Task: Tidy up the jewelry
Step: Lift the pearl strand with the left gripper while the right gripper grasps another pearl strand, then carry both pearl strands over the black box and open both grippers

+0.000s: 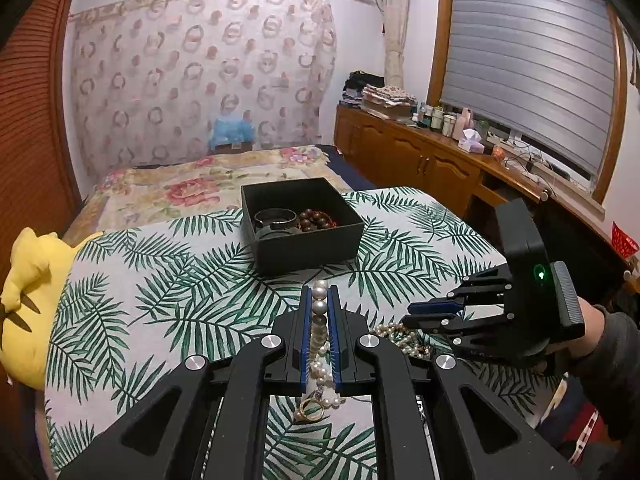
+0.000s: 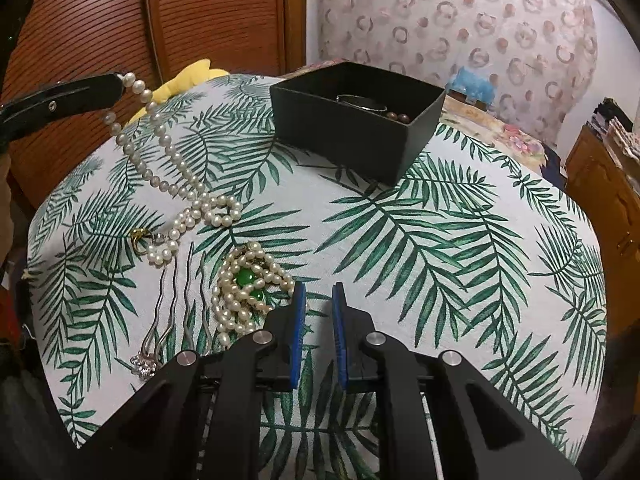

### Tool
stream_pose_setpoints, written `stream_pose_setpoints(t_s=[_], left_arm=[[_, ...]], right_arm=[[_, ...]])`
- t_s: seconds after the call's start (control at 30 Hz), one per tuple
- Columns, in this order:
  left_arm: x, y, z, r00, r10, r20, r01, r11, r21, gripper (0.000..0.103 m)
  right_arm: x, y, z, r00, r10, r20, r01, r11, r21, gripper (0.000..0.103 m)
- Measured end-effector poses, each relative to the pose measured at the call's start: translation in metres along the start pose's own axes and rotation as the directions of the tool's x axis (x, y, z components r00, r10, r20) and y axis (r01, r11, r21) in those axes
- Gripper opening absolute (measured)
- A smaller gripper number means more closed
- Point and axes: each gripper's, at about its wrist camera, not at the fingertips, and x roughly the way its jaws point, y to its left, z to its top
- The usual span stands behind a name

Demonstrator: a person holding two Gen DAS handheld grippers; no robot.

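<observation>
Jewelry was split between a black box point(image 2: 352, 128) and the leaf-print cloth point(image 2: 440, 240) covering the desk. We saw the left hand-held gripper point(image 1: 320, 292) clenched on a white pearl necklace point(image 2: 168, 164), pearls pinched between its blue pads point(image 1: 306, 320). In the right wrist view the strand hung from that gripper's tip at upper left, lifted at that end, and trailed down to a coiled heap still resting on the cloth. A gold ring point(image 2: 140, 238) lay on the cloth, touching the strand's low end or just beside it; we could not tell which.

The right hand-held gripper point(image 2: 319, 292) was released, jaws apart with only cloth between them, holding nothing. Just beside its left finger sat a second bunched pearl piece with green beads point(image 2: 248, 280), touching or nearly touching the pad; we could not tell which. Left of that bunch lay a wavy metal hair comb point(image 2: 176, 308) with a sparkly ornament at its near end.

The box sat open toward the far side of the cloth, well apart from the loose pieces. Inside we noted a dark bangle point(image 1: 276, 218) on the left and a brown wooden bead bracelet point(image 1: 316, 218) on the right. A yellow plush point(image 1: 28, 300) rested at the cloth's left edge. Beyond the box was a bed with a floral cover point(image 1: 200, 184).
</observation>
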Motion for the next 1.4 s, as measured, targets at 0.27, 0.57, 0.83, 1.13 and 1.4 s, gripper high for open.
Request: stream_pose_setpoints(t_s=[0.27,0.57,0.83,1.13,1.4], left_arm=[[0.003,-0.001,-0.003,1.000,-0.005,-0.005,0.005,1.000,-0.007,0.007],[-0.003,0.002,0.003,1.000,0.000,0.009,0.000,1.000,-0.007,0.007],[-0.016,-0.002,0.029,0.999,-0.003,0.054,0.002,1.000,0.015,0.007],[-0.034,-0.010,0.065,0.993,-0.015,0.113,0.010,0.999,0.043,0.007],[-0.044,-0.013,0.098,0.987,-0.017,0.162,0.008,0.998,0.054,0.007]], right_arm=[[0.007,0.005,0.006,1.000,-0.018,-0.016,0.017,0.999,-0.028,0.015],[-0.006,-0.011,0.002,0.997,-0.072,0.029,0.072,0.997,0.002,0.005],[-0.059,-0.016,0.030,0.983,-0.096,0.156,0.096,0.995,0.009,0.005],[-0.124,-0.016,0.066,0.948,-0.123,0.293,0.130,0.992,-0.002,0.005],[-0.170,-0.023,0.097,0.909,-0.155,0.387,0.166,0.986,0.006,0.005]])
